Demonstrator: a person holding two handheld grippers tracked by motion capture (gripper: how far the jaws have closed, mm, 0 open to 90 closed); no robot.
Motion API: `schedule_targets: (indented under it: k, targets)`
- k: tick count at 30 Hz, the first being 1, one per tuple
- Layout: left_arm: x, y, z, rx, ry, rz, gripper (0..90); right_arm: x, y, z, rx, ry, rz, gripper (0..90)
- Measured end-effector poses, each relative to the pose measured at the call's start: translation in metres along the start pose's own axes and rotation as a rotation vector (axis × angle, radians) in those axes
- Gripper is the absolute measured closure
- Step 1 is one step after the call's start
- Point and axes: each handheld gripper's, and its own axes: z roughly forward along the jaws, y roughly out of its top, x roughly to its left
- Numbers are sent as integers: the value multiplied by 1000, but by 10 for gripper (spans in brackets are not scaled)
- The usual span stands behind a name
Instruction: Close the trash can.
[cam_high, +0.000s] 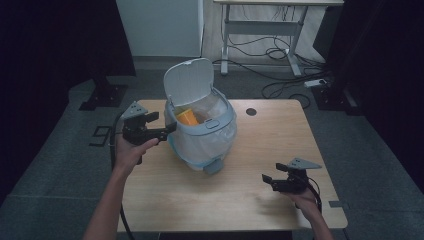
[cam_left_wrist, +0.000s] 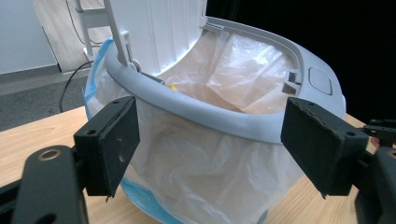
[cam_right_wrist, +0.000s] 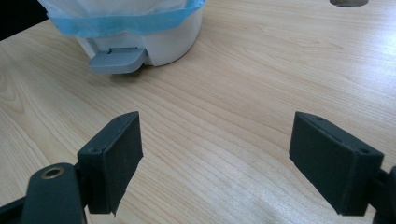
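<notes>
Left gripper (cam_high: 167, 128), jaws wide and empty, is level with the rim of the lined bin (cam_high: 202, 132) at mid-table, apparently to work its bag, while the right gripper (cam_high: 268, 181) rests apart, open and idle.

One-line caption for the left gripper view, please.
Open left gripper faces the bag-lined pedal bin, lid raised, its fingers apart at the rim.
</notes>
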Motion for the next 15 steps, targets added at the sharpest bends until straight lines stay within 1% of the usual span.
schedule_targets:
  k: [10,13,15]
  targets:
    - [1,5,6,-4,-1,4,197,0,-1,0,4,0,-3,168]
    - [3,8,9,-6,16,3,191,0,-1,1,6,0,-3,168]
    - [5,11,11,-7,19,0,186,0,-1,1,8,-2,-3,168]
